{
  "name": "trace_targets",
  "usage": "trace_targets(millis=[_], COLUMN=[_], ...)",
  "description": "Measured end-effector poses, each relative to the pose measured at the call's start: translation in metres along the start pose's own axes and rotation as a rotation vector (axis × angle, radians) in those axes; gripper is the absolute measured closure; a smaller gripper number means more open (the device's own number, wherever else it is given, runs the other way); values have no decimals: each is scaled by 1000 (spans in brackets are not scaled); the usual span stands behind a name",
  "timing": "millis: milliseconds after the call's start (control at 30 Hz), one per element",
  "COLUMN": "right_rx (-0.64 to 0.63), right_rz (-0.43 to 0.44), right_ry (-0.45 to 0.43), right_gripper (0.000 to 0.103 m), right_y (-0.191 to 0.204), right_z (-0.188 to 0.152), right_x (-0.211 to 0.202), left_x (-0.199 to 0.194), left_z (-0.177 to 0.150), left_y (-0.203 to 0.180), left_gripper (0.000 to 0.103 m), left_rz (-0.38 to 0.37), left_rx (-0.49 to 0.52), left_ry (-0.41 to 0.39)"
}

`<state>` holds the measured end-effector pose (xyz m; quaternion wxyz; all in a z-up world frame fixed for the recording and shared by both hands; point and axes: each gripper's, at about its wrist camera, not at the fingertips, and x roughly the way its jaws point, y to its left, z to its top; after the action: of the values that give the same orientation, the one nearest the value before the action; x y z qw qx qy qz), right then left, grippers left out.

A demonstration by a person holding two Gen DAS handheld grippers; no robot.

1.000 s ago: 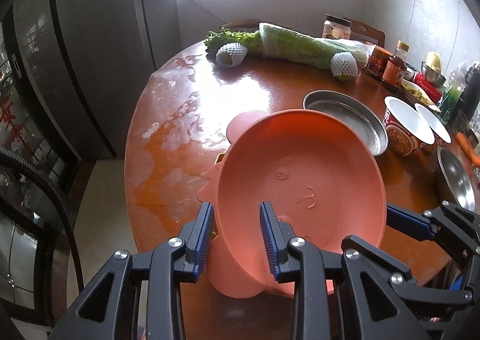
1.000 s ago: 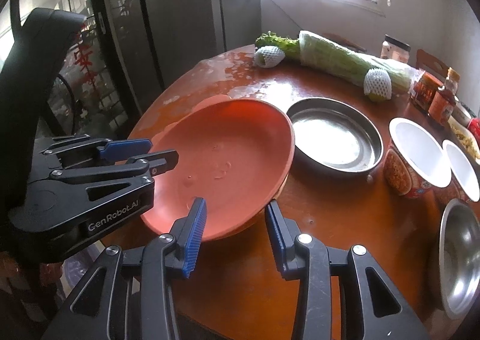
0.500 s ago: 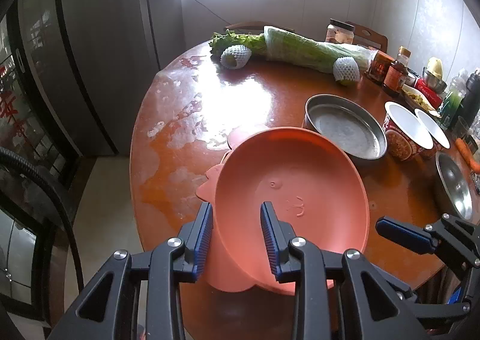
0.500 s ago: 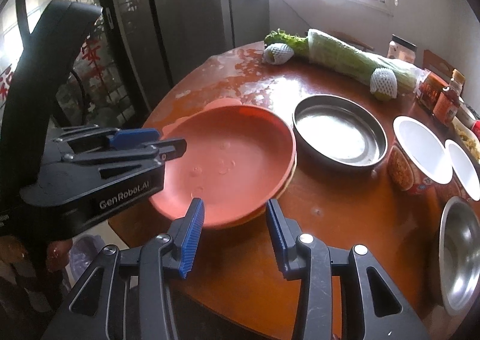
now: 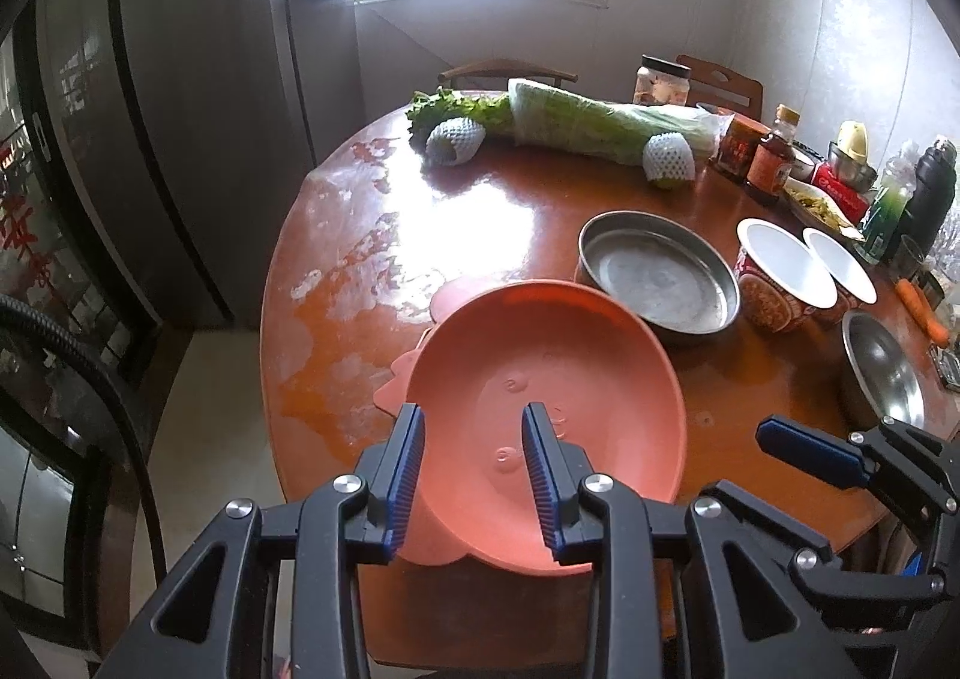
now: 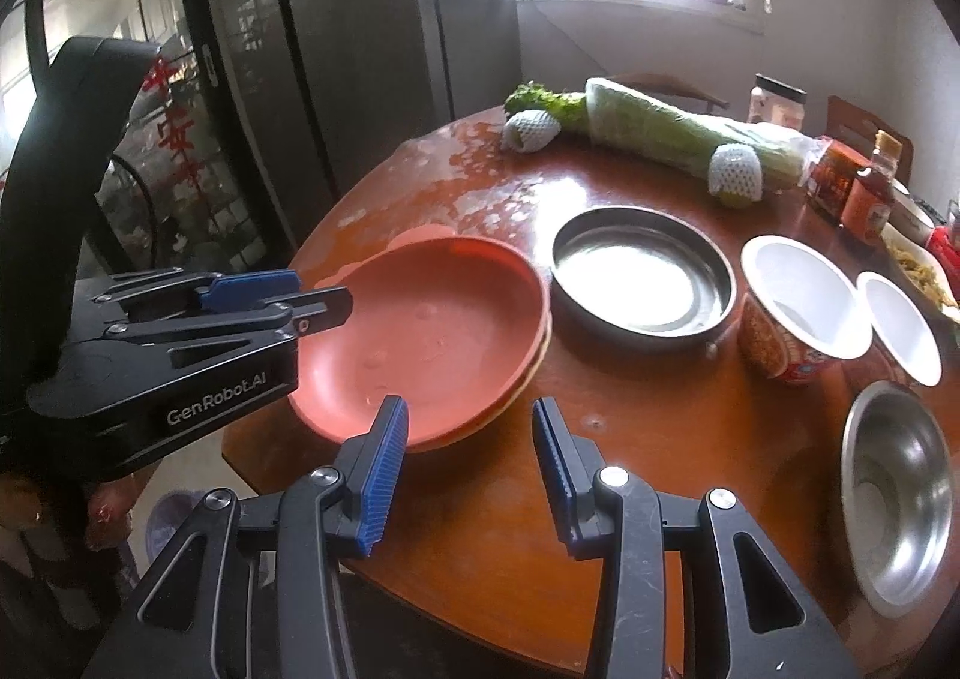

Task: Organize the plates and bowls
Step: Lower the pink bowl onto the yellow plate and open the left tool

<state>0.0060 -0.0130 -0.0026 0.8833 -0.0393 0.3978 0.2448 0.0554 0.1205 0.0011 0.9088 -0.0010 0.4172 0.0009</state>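
The orange plate [image 5: 540, 367] has dropped from its tilt and now sits on the plate beneath [image 5: 456, 298], on the table [image 5: 480, 211]. The left tool [image 5: 474, 469] pinches its near rim. The right tool [image 6: 468, 469] is spread, empty. That's one stack made; I'd guess the steel dish [image 5: 657, 277] goes next.

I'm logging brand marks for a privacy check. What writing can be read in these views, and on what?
"GenRobot.AI": white print on the side of the left gripper.
Red characters on the dark glass door: too blurred to read.
Labels on the sauce bottle, the red jar and the instant noodle cup: too small to read.
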Motion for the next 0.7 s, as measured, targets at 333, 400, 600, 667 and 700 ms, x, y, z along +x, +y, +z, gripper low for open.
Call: trace_targets(millis=[333, 400, 600, 667, 700], right_rx=[26, 35, 73, 86, 94], right_rz=[-9, -14, -31, -39, -41], right_ry=[-44, -48, -74, -81, -86], right_gripper=[58, 58, 57, 56, 56], right_y=[-11, -15, -30, -35, -38], right_z=[-3, -4, -7, -9, -10], right_x=[-23, -26, -39, -42, -45], left_x=[-18, -21, -25, -24, -24], left_z=[7, 8, 13, 13, 14], left_y=[-20, -26, -41, -46, -49], left_gripper=[66, 66, 65, 65, 65], left_rz=[0, -2, -8, -12, -15], left_rx=[26, 33, 54, 59, 62], left_ry=[-31, -35, -44, -43, -42])
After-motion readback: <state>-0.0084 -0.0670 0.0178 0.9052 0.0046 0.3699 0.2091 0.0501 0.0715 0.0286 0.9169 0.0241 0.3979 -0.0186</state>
